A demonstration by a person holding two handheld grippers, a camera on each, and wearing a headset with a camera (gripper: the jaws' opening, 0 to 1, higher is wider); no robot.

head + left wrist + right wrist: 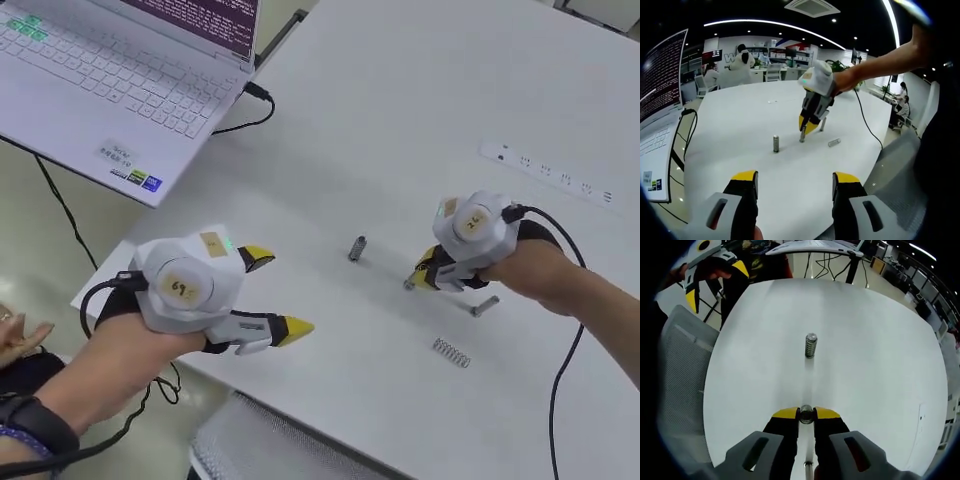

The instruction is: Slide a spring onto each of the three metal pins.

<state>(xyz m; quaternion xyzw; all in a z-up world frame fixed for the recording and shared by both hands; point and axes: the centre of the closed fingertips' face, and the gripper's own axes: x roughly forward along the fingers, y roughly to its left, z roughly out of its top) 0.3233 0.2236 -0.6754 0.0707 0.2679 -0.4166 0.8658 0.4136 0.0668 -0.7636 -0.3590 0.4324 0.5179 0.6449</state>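
A metal pin with a spring on it [357, 248] [775, 143] [811, 345] stands upright mid-table. My right gripper [425, 278] [806, 413] [809, 125] is shut on a second pin [806, 415] [802, 134], held upright on the white table [400, 120]. A bare third pin [484, 305] [823, 124] is just beyond that gripper. A loose spring [451, 352] [834, 143] lies flat nearby. My left gripper [277, 293] [795, 180] hovers open and empty over the table's near-left part, well apart from the pins.
An open laptop [120, 70] with a plugged-in black cable [245, 115] sits at the far left. A white power strip [550, 170] lies at the far right. A mesh chair back [250, 440] [680, 370] stands against the table's near edge.
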